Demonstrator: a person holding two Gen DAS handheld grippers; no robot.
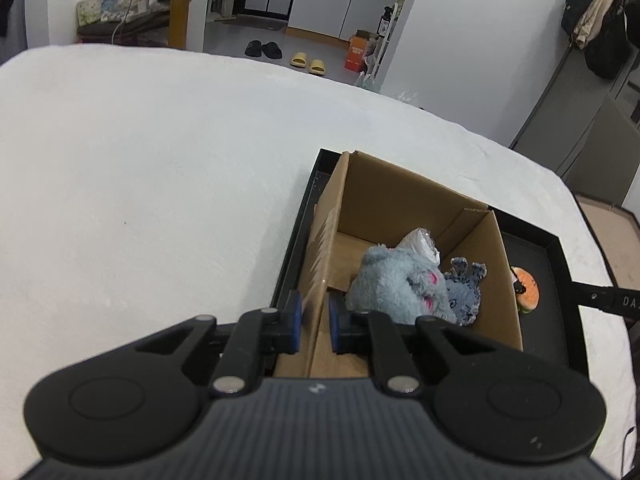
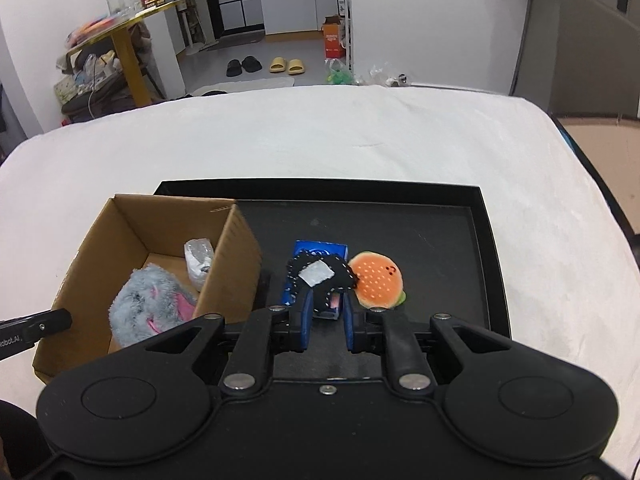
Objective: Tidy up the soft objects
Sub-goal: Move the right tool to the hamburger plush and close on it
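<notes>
A cardboard box [image 1: 416, 200] [image 2: 132, 220] stands in the left part of a black tray [image 2: 484, 240] [image 1: 556, 248]. Inside lie a fluffy grey-blue plush [image 1: 392, 288] [image 2: 148, 308], a small blue denim toy [image 1: 464, 292] and a clear plastic-wrapped item [image 1: 420, 242] [image 2: 198, 260]. My left gripper [image 1: 314, 320] is shut on the box's near left wall. My right gripper [image 2: 326, 316] straddles a black stitched toy with a grey patch [image 2: 318, 274], which lies on a blue packet [image 2: 316, 250]; the jaws stand slightly apart. An orange burger plush [image 2: 378, 278] [image 1: 528, 290] lies right of it.
The tray sits on a white cloth-covered table [image 2: 320, 140] [image 1: 140, 180]. Beyond the far edge are floor, slippers [image 2: 286, 66], an orange carton [image 2: 332, 40] and a cluttered yellow-legged table [image 2: 120, 40]. The right gripper's finger [image 1: 600, 298] shows at the right edge of the left wrist view.
</notes>
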